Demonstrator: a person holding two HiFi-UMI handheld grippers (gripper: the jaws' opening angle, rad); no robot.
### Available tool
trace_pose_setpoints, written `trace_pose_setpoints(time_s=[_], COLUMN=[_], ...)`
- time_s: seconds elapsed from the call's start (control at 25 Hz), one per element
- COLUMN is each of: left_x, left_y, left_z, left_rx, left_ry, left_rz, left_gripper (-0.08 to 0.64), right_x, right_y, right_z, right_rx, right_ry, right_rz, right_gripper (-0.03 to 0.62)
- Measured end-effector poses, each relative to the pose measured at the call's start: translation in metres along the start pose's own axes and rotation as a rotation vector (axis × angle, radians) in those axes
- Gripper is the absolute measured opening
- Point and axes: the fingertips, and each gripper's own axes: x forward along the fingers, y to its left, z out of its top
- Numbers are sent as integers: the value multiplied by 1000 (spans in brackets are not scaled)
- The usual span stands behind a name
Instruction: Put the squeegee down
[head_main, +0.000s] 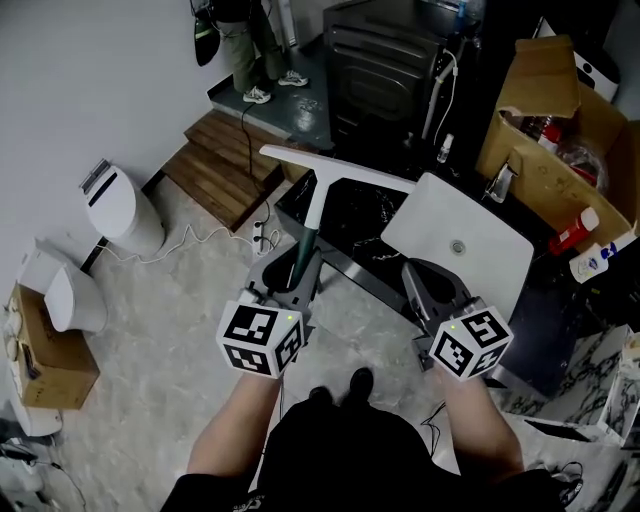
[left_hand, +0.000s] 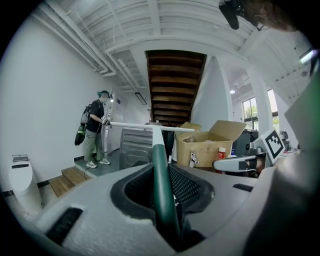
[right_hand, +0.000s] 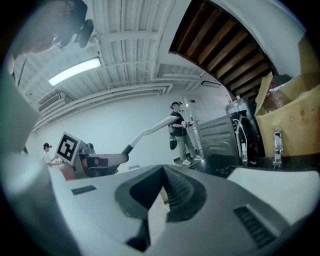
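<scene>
- My left gripper is clamped on the dark green handle of the squeegee, and the grip sits low between the jaws.
- The handle runs away from me, and its white blade lies crosswise above the black counter.
- I cannot tell whether the blade touches the counter.
- My right gripper is beside it, with the jaw tips drawn together and nothing between them.
- A white sink lies just right of the blade, directly ahead of the right gripper.
- The counter's near edge runs slantwise under both grippers.
- Pale stone floor spreads to the left, with wooden steps beyond.
- An open cardboard box crowds the far right.
</scene>
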Motion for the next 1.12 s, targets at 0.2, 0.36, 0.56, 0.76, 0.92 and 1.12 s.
trace_pose_setpoints(time_s=[0.2, 0.36, 0.56, 0.76, 0.92, 1.12], left_x=[-8, -21, -18, 3, 36, 79], left_y=[21, 47, 73, 71, 69, 64], left_z=[-3, -3, -5, -20, -30, -44], left_rx=[-16, -31, -47, -38, -55, -56], left_ry=[-11, -21, -13, 34, 75, 138], left_rz=[-36, -58, -68, -99, -110, -121], left_gripper=[103, 103, 103, 103, 103, 103], right_x=[22, 36, 53, 68, 78, 84], right_y=[21, 42, 49, 38, 18, -25], right_z=[2, -4, -12, -10, -11, -20], right_rx=[-21, -24, -18, -3, 8, 55], right_ry=[11, 19, 33, 26, 36, 64], right_rz=[-17, -29, -44, -54, -50, -64], right_gripper=[6, 6, 6, 6, 6, 6])
